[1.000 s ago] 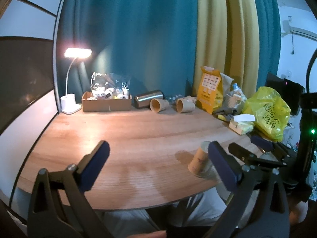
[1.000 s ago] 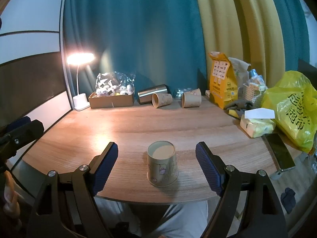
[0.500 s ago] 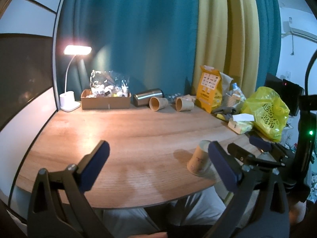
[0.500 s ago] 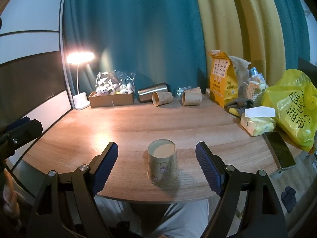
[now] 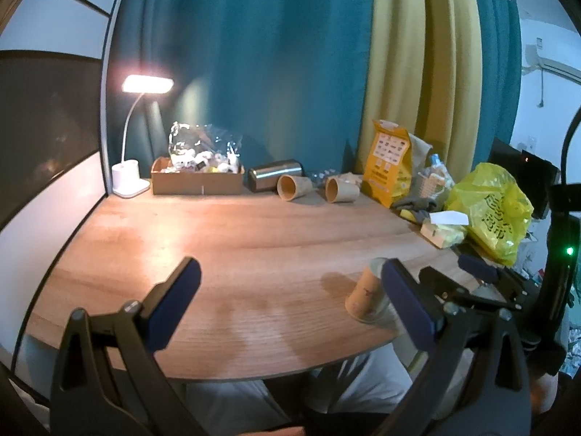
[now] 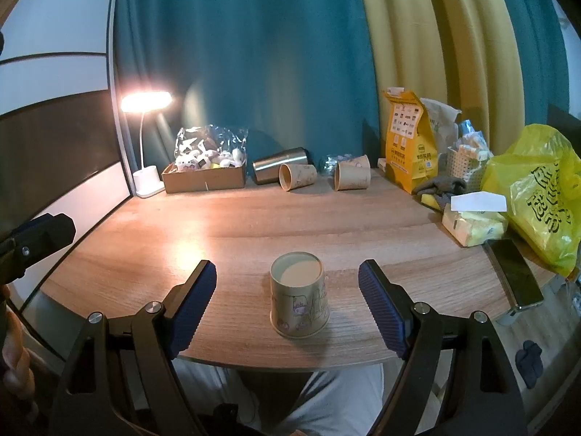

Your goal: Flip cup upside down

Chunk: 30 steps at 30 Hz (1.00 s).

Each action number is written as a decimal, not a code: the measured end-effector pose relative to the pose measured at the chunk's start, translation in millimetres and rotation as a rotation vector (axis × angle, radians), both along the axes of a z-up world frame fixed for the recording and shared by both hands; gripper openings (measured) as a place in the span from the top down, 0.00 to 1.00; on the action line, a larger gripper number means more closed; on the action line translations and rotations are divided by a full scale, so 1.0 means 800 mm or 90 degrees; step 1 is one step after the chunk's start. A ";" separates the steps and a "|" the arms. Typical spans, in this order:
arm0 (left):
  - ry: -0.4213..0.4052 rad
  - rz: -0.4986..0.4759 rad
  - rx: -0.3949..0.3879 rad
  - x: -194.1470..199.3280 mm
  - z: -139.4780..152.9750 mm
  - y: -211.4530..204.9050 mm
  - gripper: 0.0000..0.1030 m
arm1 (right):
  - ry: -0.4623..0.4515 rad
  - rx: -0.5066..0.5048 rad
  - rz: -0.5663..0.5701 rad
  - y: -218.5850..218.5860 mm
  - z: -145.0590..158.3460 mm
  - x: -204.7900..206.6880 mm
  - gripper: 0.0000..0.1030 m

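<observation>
A paper cup (image 6: 299,296) with cartoon print stands upside down, wide rim on the wooden table (image 6: 254,225), near the front edge. My right gripper (image 6: 287,305) is open and empty, its blue pads on either side of the cup, apart from it. In the left wrist view the same cup (image 5: 365,296) stands at the right, partly behind the right pad. My left gripper (image 5: 290,309) is open and empty over the table's front edge. The right gripper (image 5: 472,276) shows there behind the cup.
Two paper cups (image 6: 297,176) (image 6: 351,176) and a steel tumbler (image 6: 279,169) lie on their sides at the back. A cardboard box (image 6: 203,178), a lit desk lamp (image 6: 145,145), an orange bag (image 6: 408,149), tissues (image 6: 472,223), a phone (image 6: 514,272) and a yellow plastic bag (image 6: 541,196) line the back and right.
Both grippers have drawn back slightly from the table; the cup stands where it was and both grippers stay open.
</observation>
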<state>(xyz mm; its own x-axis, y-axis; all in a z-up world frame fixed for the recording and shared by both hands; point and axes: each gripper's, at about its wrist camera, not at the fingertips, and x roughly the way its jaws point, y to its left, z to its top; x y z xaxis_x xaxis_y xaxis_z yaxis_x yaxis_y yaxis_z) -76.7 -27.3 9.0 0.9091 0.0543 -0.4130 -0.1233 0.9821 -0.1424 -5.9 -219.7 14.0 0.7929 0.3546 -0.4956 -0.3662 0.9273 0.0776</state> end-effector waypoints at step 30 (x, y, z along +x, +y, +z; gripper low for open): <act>0.003 0.000 -0.005 0.001 -0.003 -0.001 0.02 | 0.014 0.000 0.004 -0.002 -0.009 -0.002 0.19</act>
<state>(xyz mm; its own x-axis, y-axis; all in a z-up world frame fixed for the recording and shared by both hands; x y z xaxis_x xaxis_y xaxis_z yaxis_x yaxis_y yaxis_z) -76.2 -28.1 6.7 0.9070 0.0511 -0.4180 -0.1244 0.9808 -0.1500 -7.8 -221.4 7.0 0.7799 0.3587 -0.5129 -0.3695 0.9253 0.0852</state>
